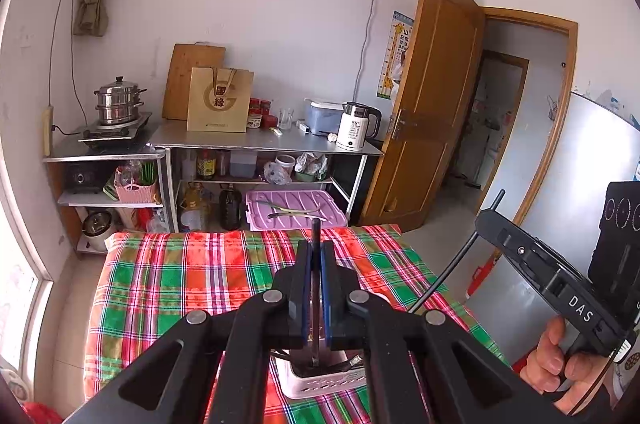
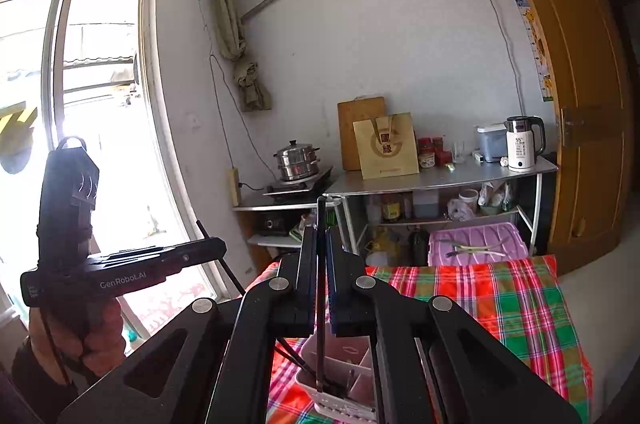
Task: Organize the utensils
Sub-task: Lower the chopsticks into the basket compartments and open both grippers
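Your left gripper point(image 1: 316, 256) has its jaws clamped on a dark chopstick point(image 1: 315, 288), held upright with its lower tip in the white basket point(image 1: 320, 380) on the plaid table point(image 1: 168, 276). Your right gripper point(image 2: 318, 248) grips another chopstick point(image 2: 320, 304) upright over that same basket point(image 2: 340, 384).

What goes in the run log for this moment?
left gripper: shut on dark chopstick | right gripper: shut on dark chopstick | both over white utensil caddy | plaid cloth beneath
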